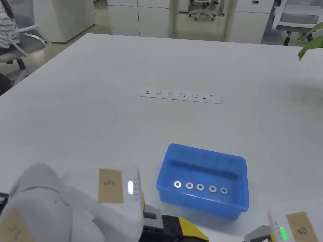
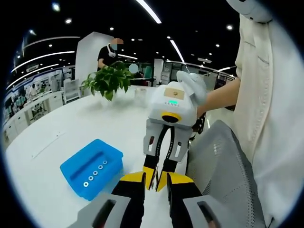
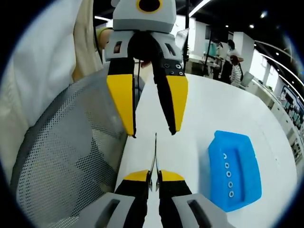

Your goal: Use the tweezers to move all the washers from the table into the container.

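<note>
White counter (image 1: 101,75) stretches well ahead of both grippers, with a power strip (image 1: 177,95) lying far beyond them. Blue plastic comes next: the container (image 1: 202,200) sits on the counter just ahead of your grippers and between them in the head view. In the right gripper view it is off to the right of the jaws.

Your left gripper (image 3: 153,134) faces the right one nose to nose. Its yellow-tipped jaws stand plainly apart and hold nothing. Your right gripper (image 3: 154,176) has its jaws pressed together on the tweezers (image 3: 155,156). Their thin metal legs rise from between its pads and point towards the gap in the left gripper's jaws, with the tip close to that gap but not touching either pad. Both grippers hang near the counter's front edge, beside a grey mesh chair back (image 3: 71,152).

Five washers (image 1: 200,187) lie in a neat row on the container floor, near the wall closest to you. Every washer you can make out is inside the container, and the open counter around your grippers shows none loose. By that reading the moving looks finished. The strip of counter hidden under your grippers cannot be checked, so look there before you call the job done.
</note>
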Demonstrator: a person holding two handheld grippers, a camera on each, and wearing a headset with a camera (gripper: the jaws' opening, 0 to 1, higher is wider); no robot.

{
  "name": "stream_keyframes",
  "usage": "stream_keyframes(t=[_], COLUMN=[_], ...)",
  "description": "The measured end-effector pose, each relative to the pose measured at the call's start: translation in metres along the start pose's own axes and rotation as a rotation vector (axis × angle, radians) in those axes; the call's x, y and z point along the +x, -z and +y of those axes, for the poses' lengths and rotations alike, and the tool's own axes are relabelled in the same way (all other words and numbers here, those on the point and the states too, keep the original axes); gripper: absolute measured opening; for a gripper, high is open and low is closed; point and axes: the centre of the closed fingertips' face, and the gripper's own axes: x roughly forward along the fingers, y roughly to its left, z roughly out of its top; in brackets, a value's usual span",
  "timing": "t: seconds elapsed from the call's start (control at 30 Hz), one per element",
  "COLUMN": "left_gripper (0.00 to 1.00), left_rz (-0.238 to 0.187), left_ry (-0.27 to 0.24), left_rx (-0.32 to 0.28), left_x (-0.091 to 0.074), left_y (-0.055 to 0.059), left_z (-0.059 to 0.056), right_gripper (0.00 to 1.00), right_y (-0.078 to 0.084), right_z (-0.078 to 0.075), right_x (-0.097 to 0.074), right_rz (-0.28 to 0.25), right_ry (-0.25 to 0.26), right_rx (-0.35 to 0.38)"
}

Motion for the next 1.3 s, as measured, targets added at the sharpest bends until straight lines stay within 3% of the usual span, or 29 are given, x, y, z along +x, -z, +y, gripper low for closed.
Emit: stream_keyframes(t=[0.4, 0.57, 0.73, 0.87, 0.97, 1.13, 1.3], left_gripper=[0.01, 0.0, 0.0, 0.0, 0.0, 0.0, 0.0], left_rz=[0.037, 0.048, 0.1, 0.191, 0.218, 0.266, 0.365], left_ry=[0.026, 0.035, 0.04, 0.037, 0.049, 0.055, 0.069], left_rx=[0.012, 0.019, 0.049, 0.1, 0.113, 0.121, 0.175], left_x=[0.005, 0.008, 0.009, 0.011, 0.017, 0.016, 0.016], left_y=[0.006, 0.007, 0.017, 0.036, 0.045, 0.059, 0.082], left_z=[-0.005, -0.007, -0.005, 0.002, 0.002, 0.008, 0.011], right_gripper=[0.04, 0.04, 0.04, 0.04, 0.05, 0.05, 0.09], right_y=[0.001, 0.006, 0.013, 0.024, 0.031, 0.032, 0.035], right_z=[0.006, 0.008, 0.007, 0.005, 0.004, 0.002, 0.004], right_x=[0.001, 0.002, 0.003, 0.009, 0.014, 0.017, 0.022], right_rz=[0.031, 0.056, 0.078, 0.099, 0.108, 0.089, 0.068], right_ry=[-0.013, -0.02, -0.011, -0.001, 0.005, 0.021, 0.04], right_rx=[-0.03, -0.037, -0.027, 0.008, 0.019, 0.056, 0.063])
